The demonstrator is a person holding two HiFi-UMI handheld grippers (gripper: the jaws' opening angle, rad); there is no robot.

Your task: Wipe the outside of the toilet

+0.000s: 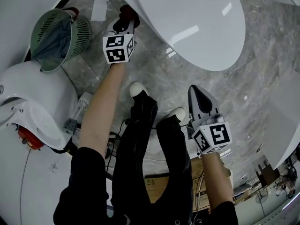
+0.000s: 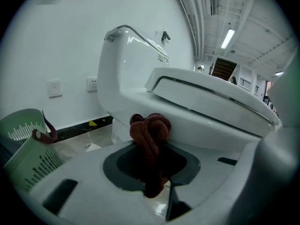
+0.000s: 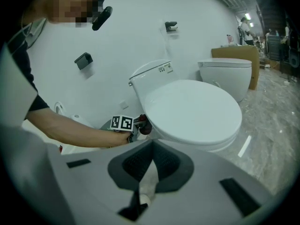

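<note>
The white toilet (image 1: 187, 22) fills the top of the head view with its lid down. My left gripper (image 1: 125, 18) is shut on a dark red cloth (image 1: 127, 11), which is pressed to the toilet's left side under the seat rim. In the left gripper view the bunched cloth (image 2: 150, 130) sticks out between the jaws of the left gripper (image 2: 152, 172), right in front of the bowl (image 2: 201, 125). My right gripper (image 1: 199, 97) hangs over the floor in front of the toilet, shut and holding nothing. The right gripper (image 3: 146, 184) faces the lid (image 3: 192, 109).
A green slotted bin (image 1: 58, 36) stands left of the toilet, and a scrap of paper (image 1: 101, 6) lies behind it. Another white fixture (image 1: 33, 102) sits at the left. The person's white shoes (image 1: 137, 88) stand on the grey marble floor. A second toilet (image 3: 225, 76) stands farther right.
</note>
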